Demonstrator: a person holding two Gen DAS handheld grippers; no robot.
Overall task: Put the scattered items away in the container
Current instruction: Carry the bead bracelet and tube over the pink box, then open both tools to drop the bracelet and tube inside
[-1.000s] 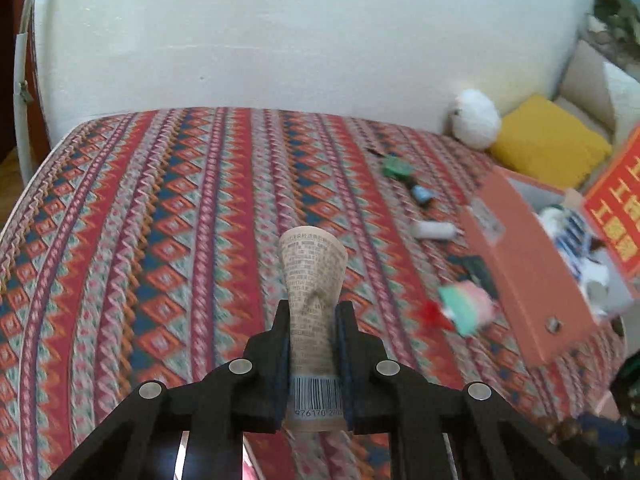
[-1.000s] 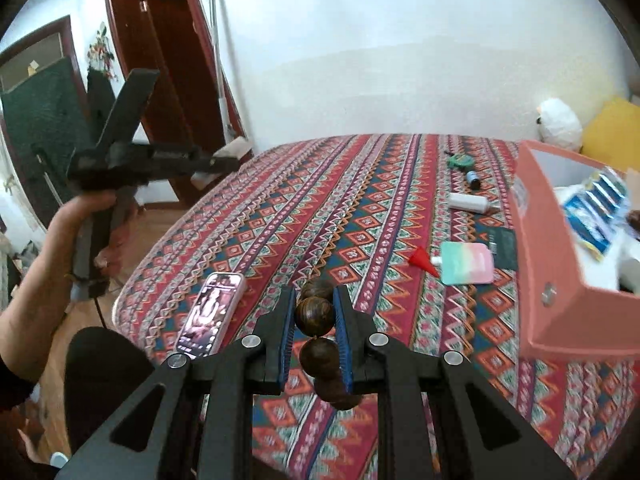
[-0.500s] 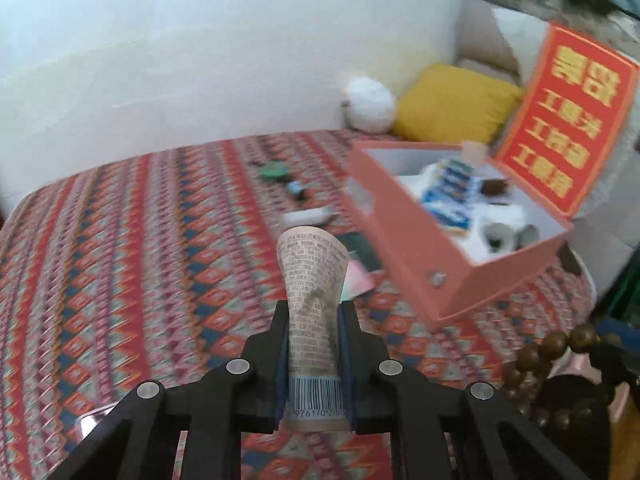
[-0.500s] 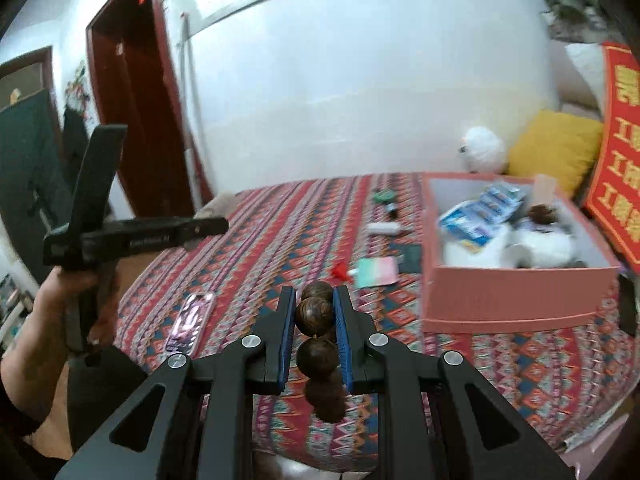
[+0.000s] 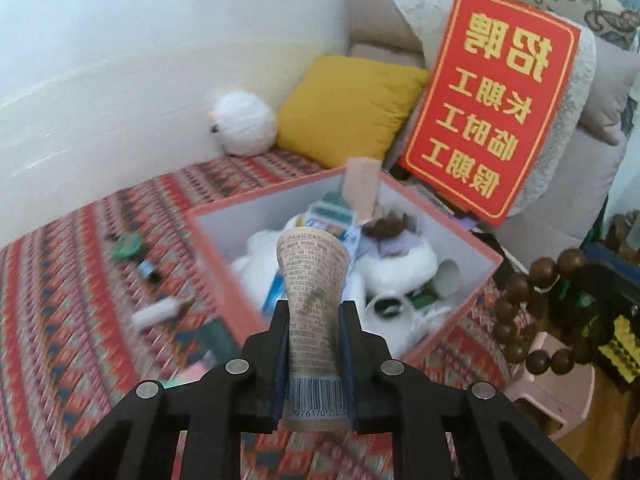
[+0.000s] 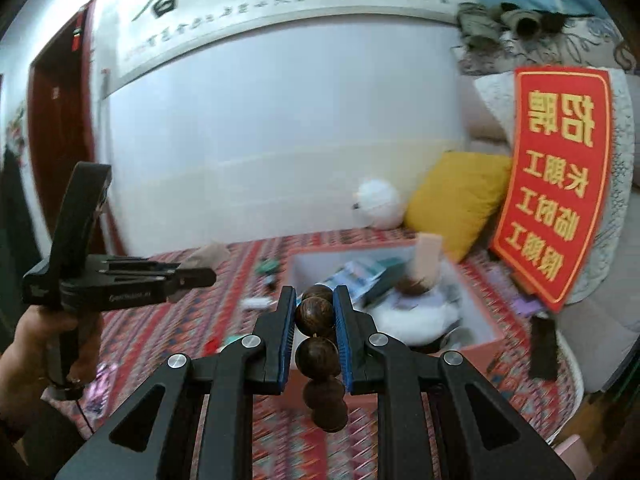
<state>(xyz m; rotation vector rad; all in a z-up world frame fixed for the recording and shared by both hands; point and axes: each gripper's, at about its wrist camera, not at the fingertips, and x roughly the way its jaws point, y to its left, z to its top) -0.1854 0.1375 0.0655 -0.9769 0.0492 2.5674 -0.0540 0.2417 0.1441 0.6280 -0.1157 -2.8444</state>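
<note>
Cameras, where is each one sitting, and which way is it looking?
Left wrist: sits on the left gripper, looking along its fingers, shut on a tube, down at the pink box; no body shows.
Right wrist: sits on the right gripper, shut on a bead bracelet, facing the box and wall; the person's left hand shows, holding the other gripper.
Both see: box, yellow pillow, red sign, patterned cloth.

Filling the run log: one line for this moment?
left tongs: shut on tube | right tongs: shut on bead string | pink box: open, partly filled | both items not yet dropped
</note>
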